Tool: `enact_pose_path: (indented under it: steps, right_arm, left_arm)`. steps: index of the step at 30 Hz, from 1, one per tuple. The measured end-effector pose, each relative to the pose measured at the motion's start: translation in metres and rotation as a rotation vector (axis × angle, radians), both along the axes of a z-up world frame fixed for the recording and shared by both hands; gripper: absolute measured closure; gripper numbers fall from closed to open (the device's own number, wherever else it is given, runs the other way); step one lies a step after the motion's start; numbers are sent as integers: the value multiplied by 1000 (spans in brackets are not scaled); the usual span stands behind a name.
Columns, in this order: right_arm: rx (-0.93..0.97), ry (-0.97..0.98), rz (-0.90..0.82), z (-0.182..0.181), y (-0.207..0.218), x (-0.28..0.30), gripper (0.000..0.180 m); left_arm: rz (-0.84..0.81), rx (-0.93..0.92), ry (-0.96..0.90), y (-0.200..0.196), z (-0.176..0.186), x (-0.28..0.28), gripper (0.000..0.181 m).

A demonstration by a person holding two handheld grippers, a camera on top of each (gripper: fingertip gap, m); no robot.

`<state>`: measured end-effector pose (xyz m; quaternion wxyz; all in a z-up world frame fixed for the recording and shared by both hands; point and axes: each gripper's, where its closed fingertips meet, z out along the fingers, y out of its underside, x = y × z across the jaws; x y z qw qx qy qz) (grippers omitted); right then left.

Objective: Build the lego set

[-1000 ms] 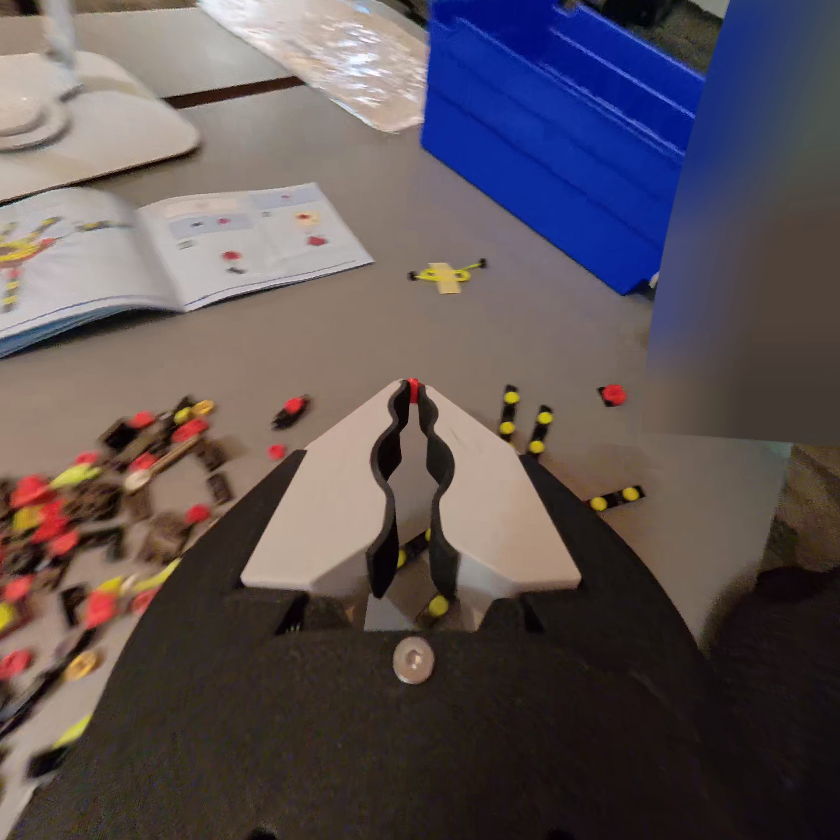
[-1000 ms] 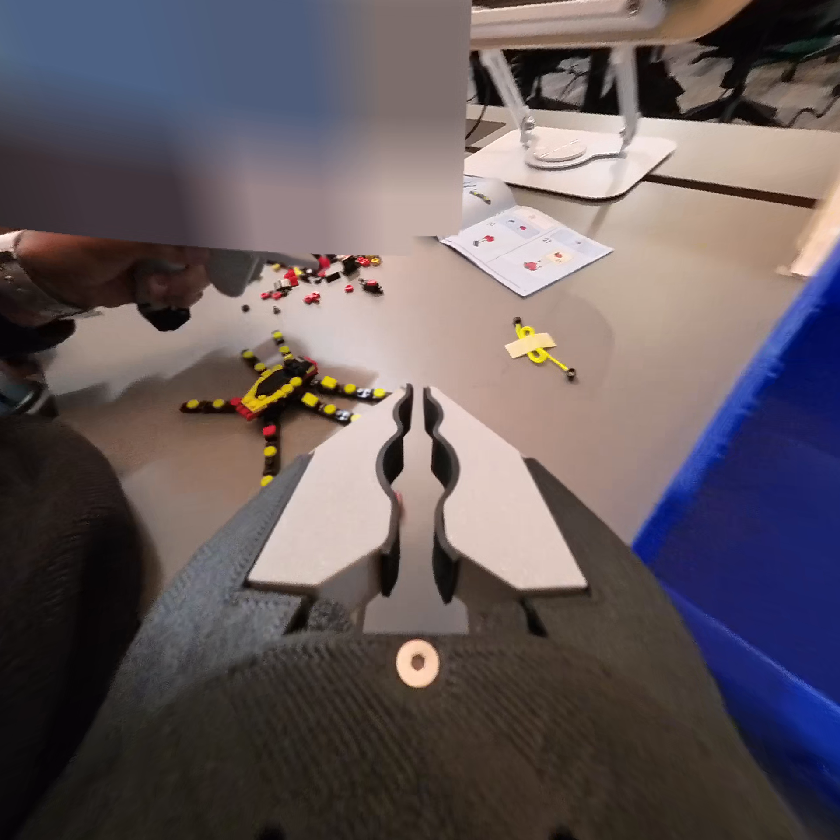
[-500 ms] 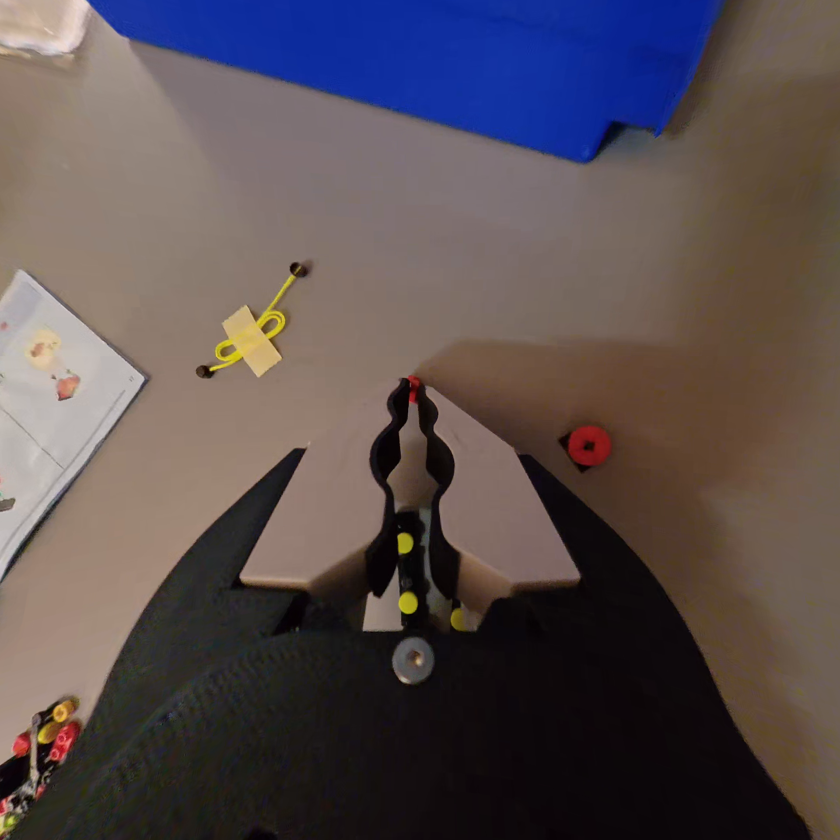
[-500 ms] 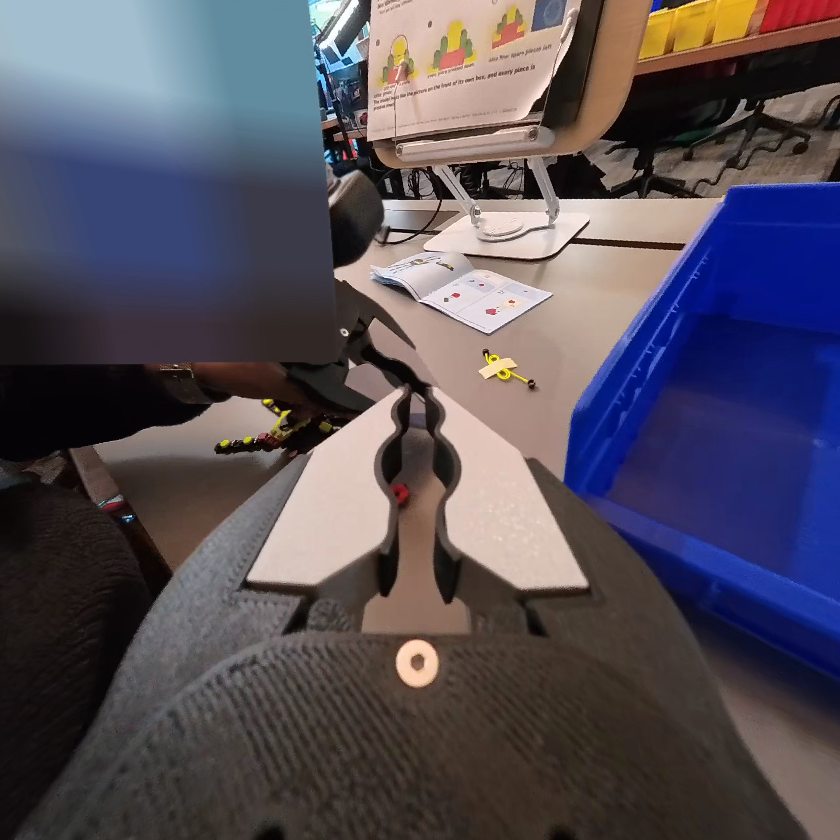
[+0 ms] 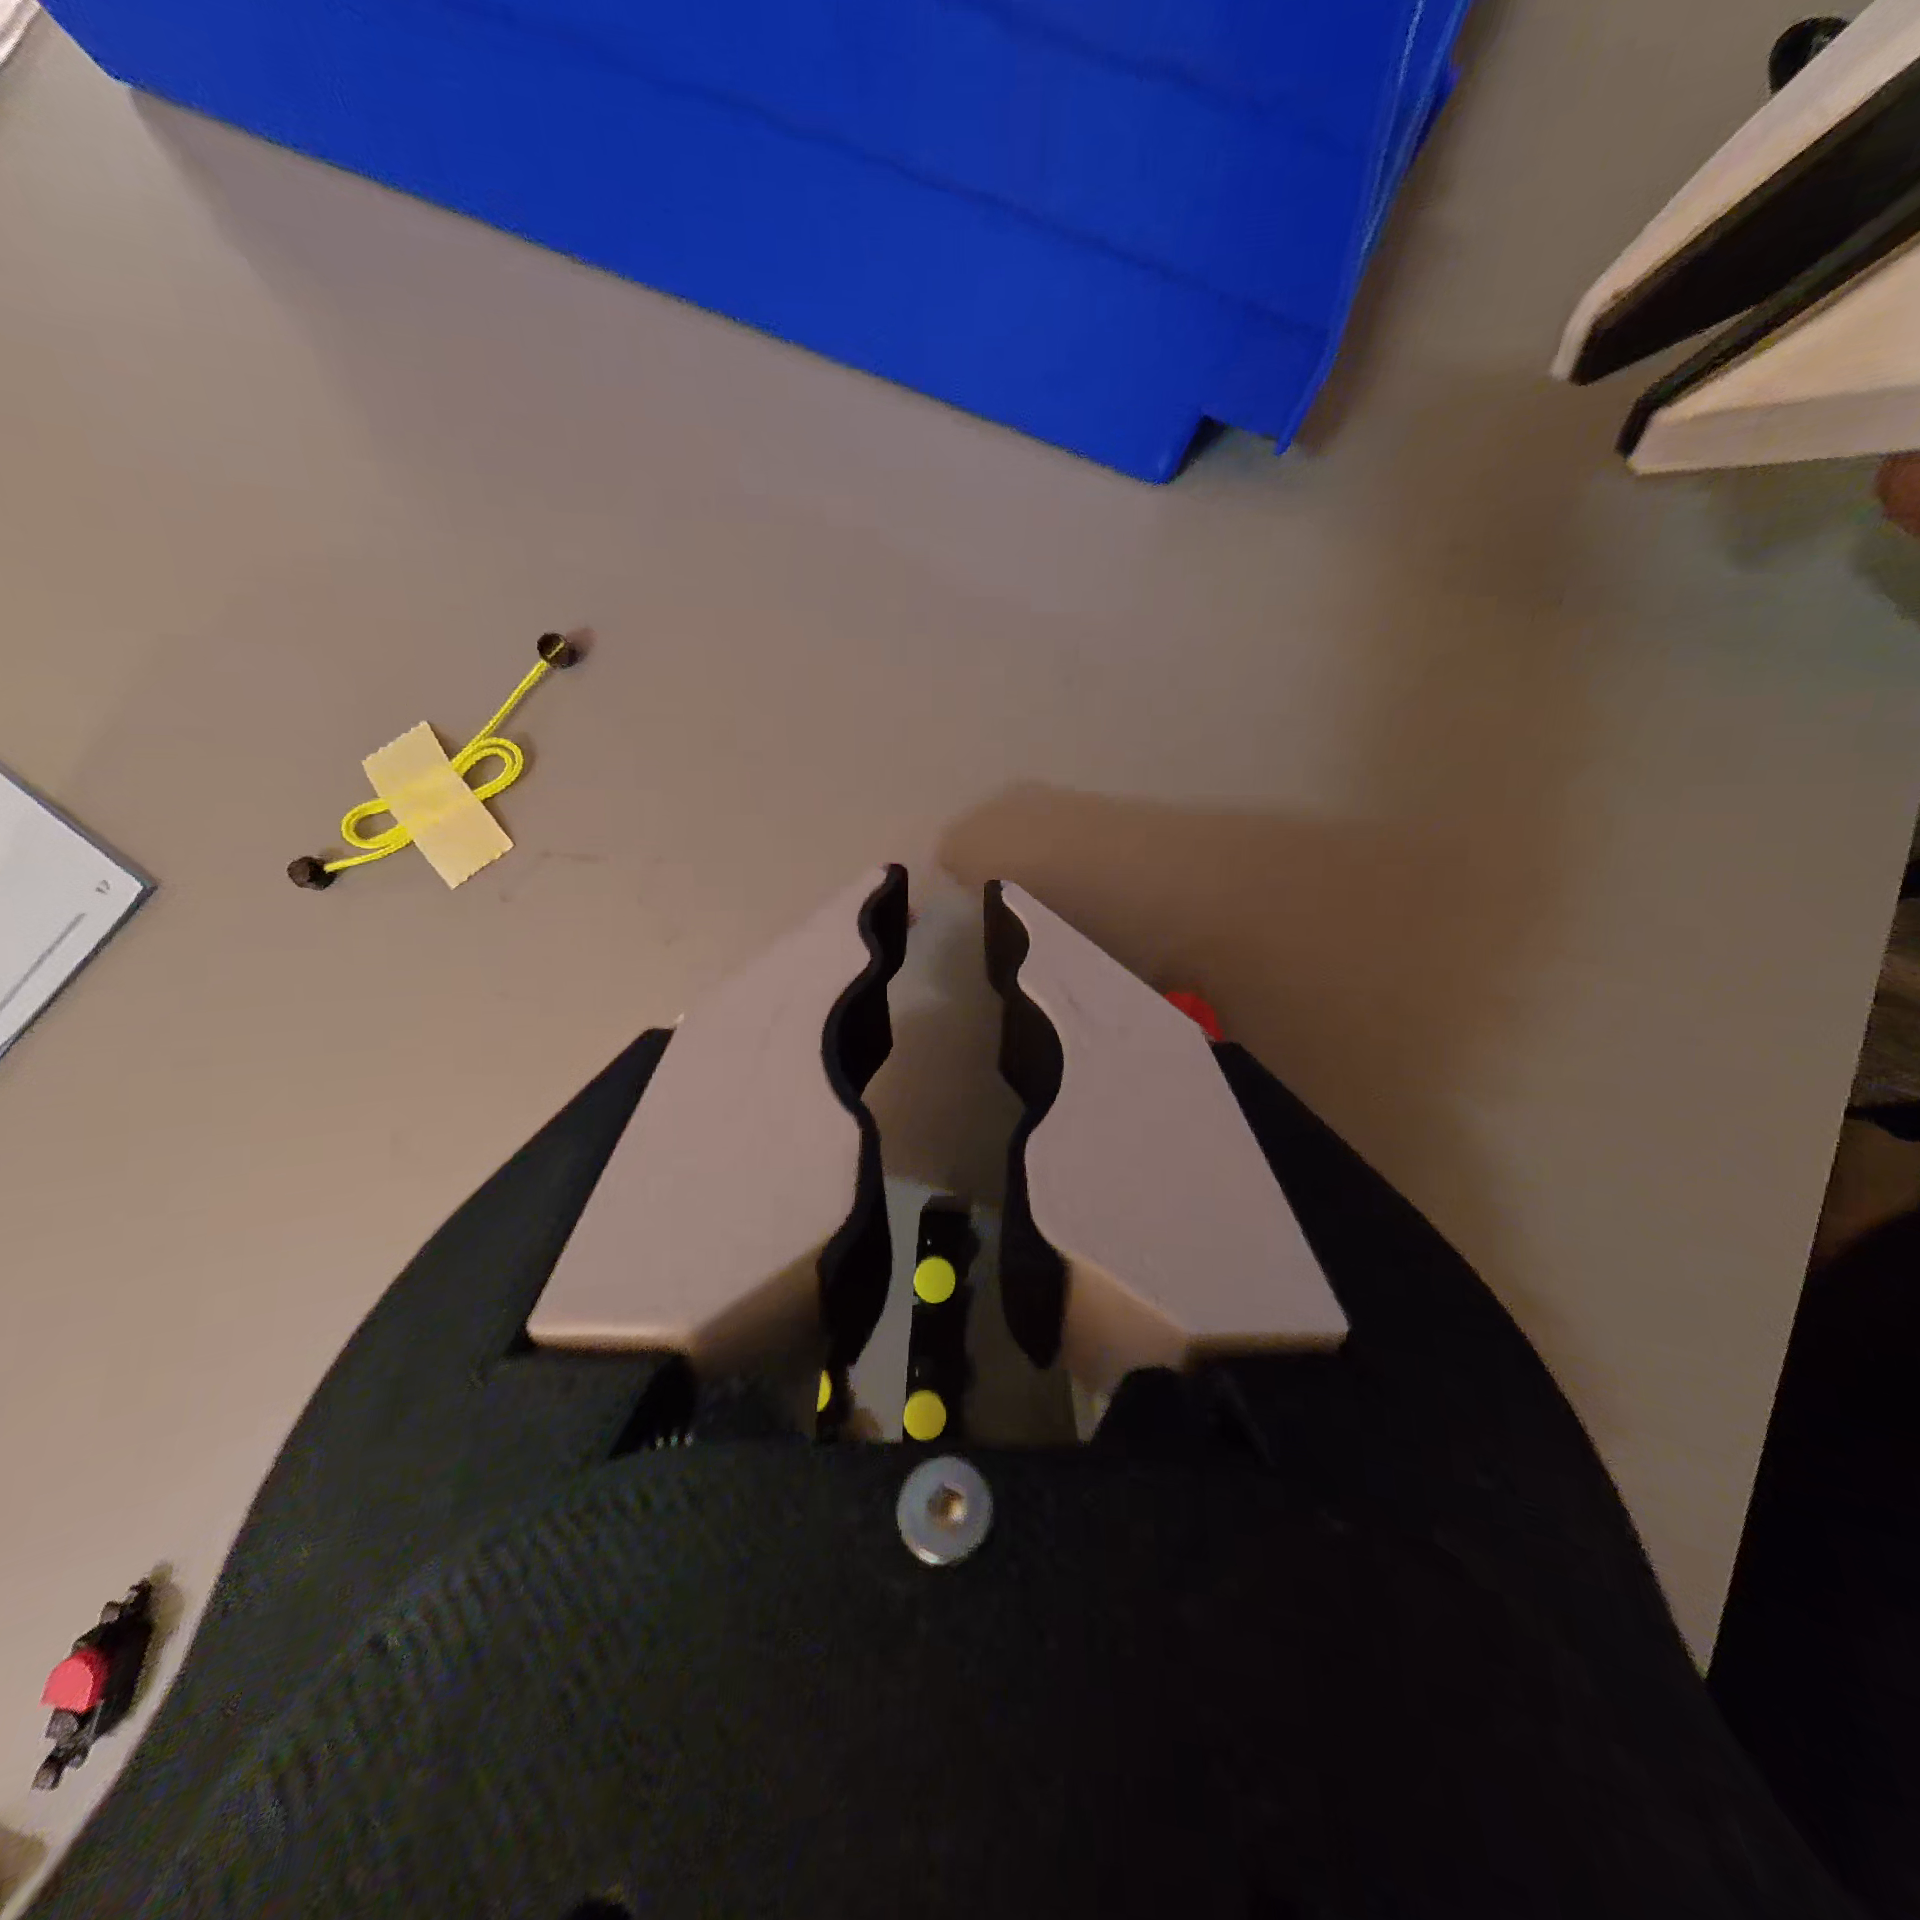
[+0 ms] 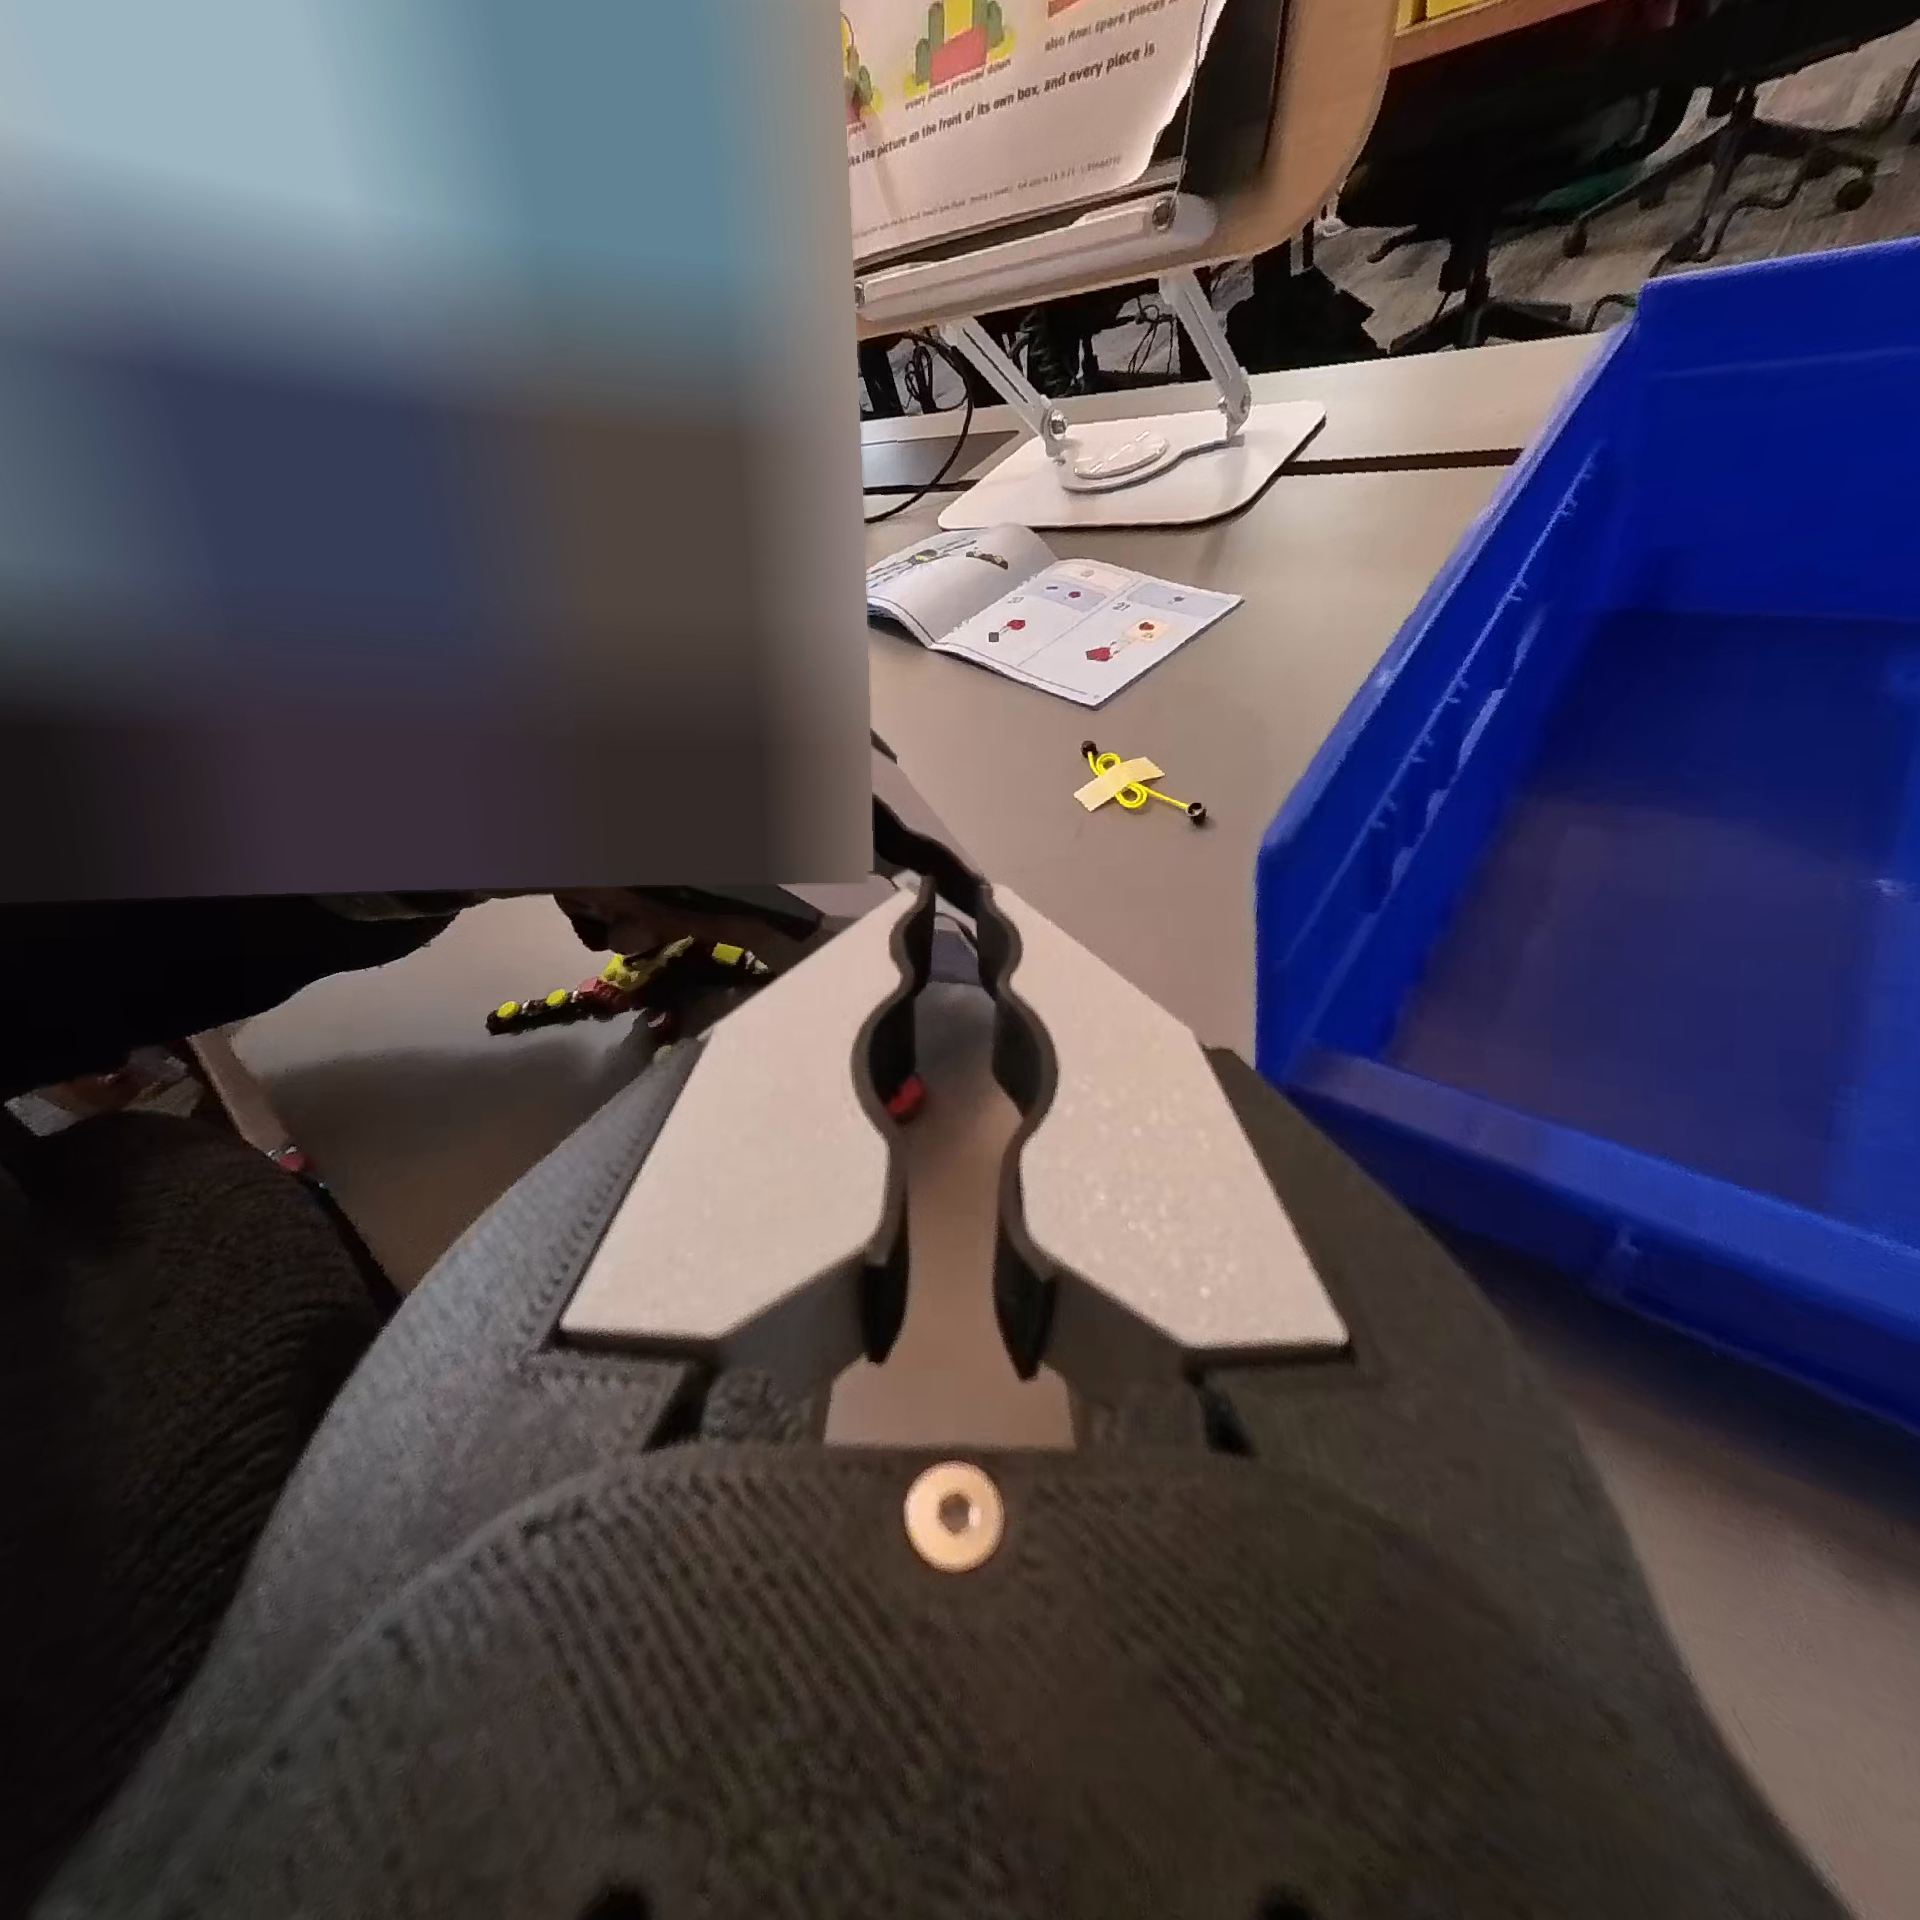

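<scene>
Now parted, left claw [image 5: 943, 896] pieceless.

A grey-brown table [image 6: 1195, 935] filled the middle of the right wrist view, lit dimly and warmly. At the upper centre stood a white stand [image 6: 1132, 468] carrying a printed sheet [image 6: 1018, 94]. Office chairs [image 6: 1714, 156] on a patterned floor [image 6: 1621, 281] showed at the upper right.

table [image 5: 727, 540] | bin [image 5: 831, 187] at far edge | taped string [image 5: 436, 800] before bin, leftward | booklet [image 6: 1049, 613] left of string | stand [image 6: 1132, 468] behind booklet
</scene>
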<state>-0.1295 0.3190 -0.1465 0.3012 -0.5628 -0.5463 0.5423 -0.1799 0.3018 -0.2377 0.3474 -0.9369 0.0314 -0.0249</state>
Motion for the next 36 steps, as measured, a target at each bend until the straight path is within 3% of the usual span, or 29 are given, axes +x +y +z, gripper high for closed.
enact_pose_path:
  steps: [6,14,17,20,26,33,36]
  right_arm:
    - [115,-61,42,-14,-10,-1,175]
    - [356,-232,99,-53,-37,-22,170]
    - [413,-328,45,-67,-34,-39,162]
    - [423,-372,11,-68,-33,-58,170]
    - [374,-483,22,-91,-33,-74,171]
    - [385,-484,18,-96,-26,-80,173]
    - [340,-478,23,-97,-24,-79,174]
  left_arm:
    - [47,82,-60,-20,25,-15,166]
    - [189,346,-322,-83,67,-49,160]
    - [227,452,-298,-108,82,-67,163]
    - [347,632,-235,-146,103,-95,167]
    - [487,682,-380,-196,88,-121,166]
    - [469,662,-558,-195,81,-118,163]
    - [447,649,-546,-191,79,-113,163]
